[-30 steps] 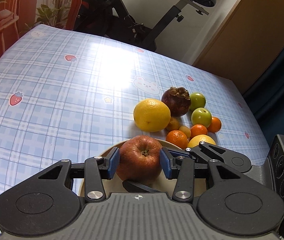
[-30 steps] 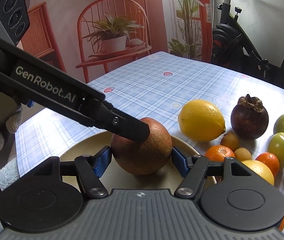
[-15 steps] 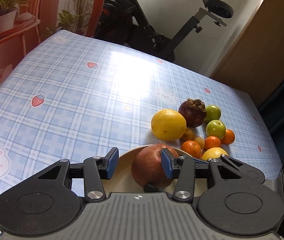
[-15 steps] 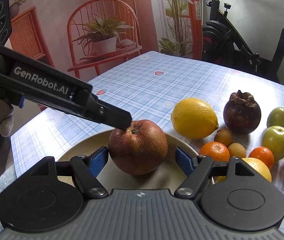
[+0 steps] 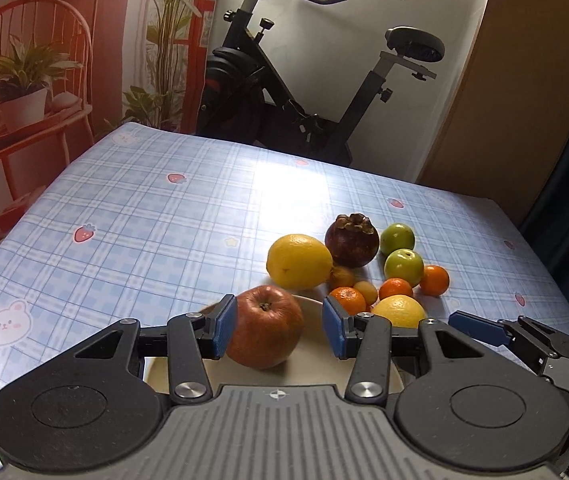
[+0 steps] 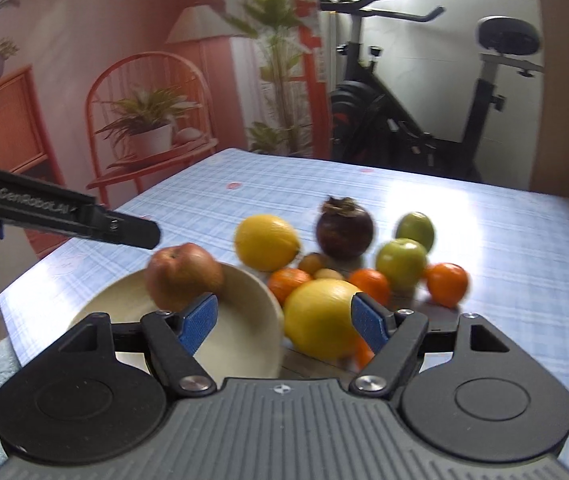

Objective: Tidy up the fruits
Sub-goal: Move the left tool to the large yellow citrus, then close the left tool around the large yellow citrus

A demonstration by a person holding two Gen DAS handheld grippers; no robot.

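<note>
Motion blur smears fruit pile [image 6: 348, 264]; plate [image 5: 312, 360] half-hidden.

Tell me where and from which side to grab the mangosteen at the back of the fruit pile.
Grip the mangosteen across its round dark body, below the dried woody cap on top, which offers no flat hold. Coming down from above and behind looks safest: the large yellow citrus crowds its left, a green apple sits close on its right, and small fruit lie in front. The far side faces bare tablecloth.
</note>
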